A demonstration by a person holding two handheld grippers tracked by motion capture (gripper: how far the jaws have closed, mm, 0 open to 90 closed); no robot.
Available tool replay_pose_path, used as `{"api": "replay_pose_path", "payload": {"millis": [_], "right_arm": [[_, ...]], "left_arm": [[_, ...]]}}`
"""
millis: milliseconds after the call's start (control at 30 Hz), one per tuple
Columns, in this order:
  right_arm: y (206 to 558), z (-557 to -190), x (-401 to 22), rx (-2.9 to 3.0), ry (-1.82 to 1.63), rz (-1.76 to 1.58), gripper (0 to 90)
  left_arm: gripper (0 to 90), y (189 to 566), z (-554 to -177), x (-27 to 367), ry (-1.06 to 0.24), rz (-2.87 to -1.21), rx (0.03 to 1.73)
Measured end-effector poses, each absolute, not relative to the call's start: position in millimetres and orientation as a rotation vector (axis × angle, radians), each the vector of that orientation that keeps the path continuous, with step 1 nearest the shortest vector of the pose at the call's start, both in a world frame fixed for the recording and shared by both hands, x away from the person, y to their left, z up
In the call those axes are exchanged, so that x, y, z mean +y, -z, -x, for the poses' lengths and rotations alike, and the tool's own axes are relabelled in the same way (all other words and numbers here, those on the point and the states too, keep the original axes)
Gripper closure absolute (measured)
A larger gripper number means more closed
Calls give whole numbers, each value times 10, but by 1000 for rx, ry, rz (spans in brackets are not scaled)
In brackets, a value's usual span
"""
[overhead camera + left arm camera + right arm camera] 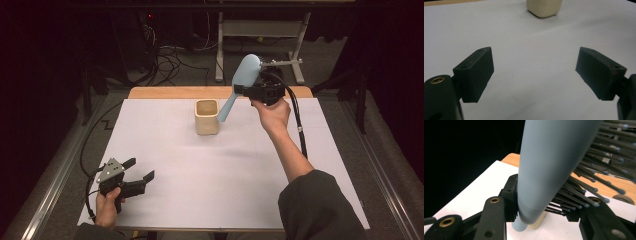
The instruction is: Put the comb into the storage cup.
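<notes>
1. The right gripper [250, 91] fingers are clamped on a pale blue hairbrush [242, 80] with dark, ball-tipped bristles.
2. The brush is held in the air, handle slanting down beside the cream cup [206, 116].
3. The left gripper [139, 174] fingers are spread apart, holding nothing, over the white desk [225, 165].

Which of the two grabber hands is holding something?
The right gripper, raised at the far side of the table, is clamped on a light blue hairbrush beside the cream cup. The left gripper, low near the front edge, is open and holds nothing.
</notes>
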State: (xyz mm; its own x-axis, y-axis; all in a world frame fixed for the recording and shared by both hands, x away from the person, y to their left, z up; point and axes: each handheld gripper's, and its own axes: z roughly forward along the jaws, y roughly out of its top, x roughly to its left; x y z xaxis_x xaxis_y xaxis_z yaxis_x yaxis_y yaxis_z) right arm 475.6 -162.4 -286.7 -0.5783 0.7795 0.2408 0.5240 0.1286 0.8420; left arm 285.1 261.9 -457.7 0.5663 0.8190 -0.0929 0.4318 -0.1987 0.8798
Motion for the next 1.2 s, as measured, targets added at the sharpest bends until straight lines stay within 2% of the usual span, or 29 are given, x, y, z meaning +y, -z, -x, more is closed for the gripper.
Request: {"api": "replay_pose_path", "payload": {"millis": [667, 1200], "right_arm": [[2778, -4923, -1486, 2117, -1400, -1299, 563], [2864, -5030, -1278, 2137, -1381, -1304, 561]], "left_arm": [[157, 4584, -2857, 2609, -497, -1842, 1013], [158, 4584, -2853, 2604, -496, -1849, 1007]]}}
